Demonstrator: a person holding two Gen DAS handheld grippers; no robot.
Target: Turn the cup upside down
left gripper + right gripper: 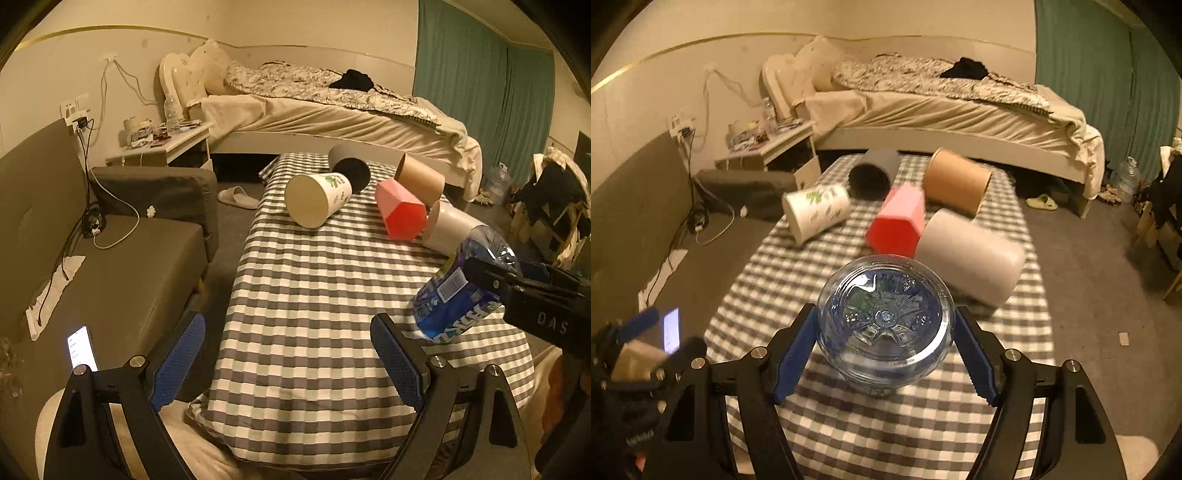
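Checked table bare near edge, right hand-held gripper clamping bottle, left hand-held gripper open.

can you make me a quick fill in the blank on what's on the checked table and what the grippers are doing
1. The right gripper is shut on a clear plastic ____.
2. The left gripper holds ____.
3. The pink cup lies on its ____ on the checked cloth.
4. The cup printed with green leaves is ____ in colour.

Missing words: bottle; nothing; side; white

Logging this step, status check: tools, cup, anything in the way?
Left tool open, empty. Right tool shut on clear bottle, tilted, above checkered cloth. Five cups lying on sides beyond, pink cup nearest middle.
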